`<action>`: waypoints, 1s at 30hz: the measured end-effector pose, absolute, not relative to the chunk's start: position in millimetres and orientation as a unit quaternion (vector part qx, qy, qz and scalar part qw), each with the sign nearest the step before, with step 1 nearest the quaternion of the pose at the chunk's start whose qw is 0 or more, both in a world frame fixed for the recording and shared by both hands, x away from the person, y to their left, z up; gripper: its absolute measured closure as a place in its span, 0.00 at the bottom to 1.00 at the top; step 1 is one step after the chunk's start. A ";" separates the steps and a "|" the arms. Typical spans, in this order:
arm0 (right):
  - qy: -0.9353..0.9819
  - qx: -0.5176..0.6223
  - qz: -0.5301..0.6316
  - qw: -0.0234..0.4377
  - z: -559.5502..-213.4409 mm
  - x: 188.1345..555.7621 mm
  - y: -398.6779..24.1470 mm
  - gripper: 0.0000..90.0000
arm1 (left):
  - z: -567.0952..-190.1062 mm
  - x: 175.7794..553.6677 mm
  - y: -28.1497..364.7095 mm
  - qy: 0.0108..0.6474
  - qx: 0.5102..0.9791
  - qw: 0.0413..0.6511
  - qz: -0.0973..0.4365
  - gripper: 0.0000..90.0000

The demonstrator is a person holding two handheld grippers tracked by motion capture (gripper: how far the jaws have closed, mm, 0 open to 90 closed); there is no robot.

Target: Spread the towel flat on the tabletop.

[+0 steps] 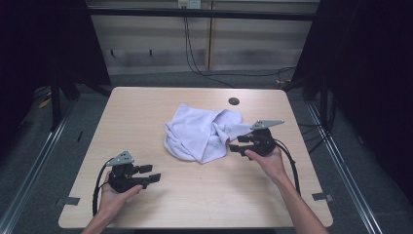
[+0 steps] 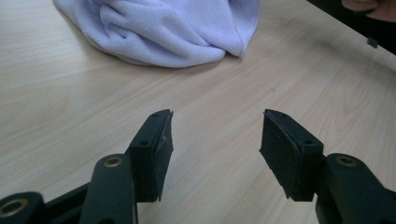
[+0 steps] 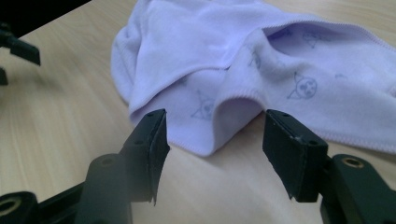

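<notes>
Both pairs of black fingers stand wide apart with nothing between them: our left gripper [image 1: 155,174] hovers over bare wood near our edge of the pale wooden table [image 1: 204,195], and our right gripper [image 1: 234,144] sits just beside the right edge of the crumpled lavender terry-cloth towel [image 1: 199,131] with its faint printed figures. In the right gripper view, a looped fold of hem [image 3: 219,135] lies just ahead of the right fingers [image 3: 289,149], between their tips. We judge the step in hand to be taking that hem. To do it well, we should slide in low so one pad goes under the fold, pinch a single layer near a corner, and bring our left gripper across to the towel's near edge [image 2: 163,60] before lifting. Farther off, a dark round hole [image 1: 234,101] marks the tabletop.
</notes>
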State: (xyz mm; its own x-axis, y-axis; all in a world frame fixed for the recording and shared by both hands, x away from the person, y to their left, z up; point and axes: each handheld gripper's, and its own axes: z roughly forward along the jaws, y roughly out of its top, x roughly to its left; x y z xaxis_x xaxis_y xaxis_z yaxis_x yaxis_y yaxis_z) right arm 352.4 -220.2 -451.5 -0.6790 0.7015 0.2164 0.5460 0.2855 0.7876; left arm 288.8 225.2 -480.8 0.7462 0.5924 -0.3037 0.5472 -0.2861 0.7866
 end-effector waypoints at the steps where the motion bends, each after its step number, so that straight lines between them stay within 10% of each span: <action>1: 0.799 0.390 0.450 0.085 -450.6 358.8 -218.1 0.47 | -480.8 287.8 225.8 0.352 0.803 0.481 0.022 0.48; 15: 0.799 0.416 0.427 0.082 -487.5 420.2 -187.0 0.41 | -484.0 291.2 231.1 0.378 0.795 0.473 0.029 0.42; 22: 0.805 0.419 0.417 0.054 -507.8 419.5 -168.8 0.85 | -483.0 288.0 229.3 0.372 0.798 0.473 0.033 0.42; 30: 0.833 0.367 0.414 0.031 -507.3 375.9 -153.3 0.89 | -474.8 293.6 213.5 0.354 0.801 0.481 0.048 0.52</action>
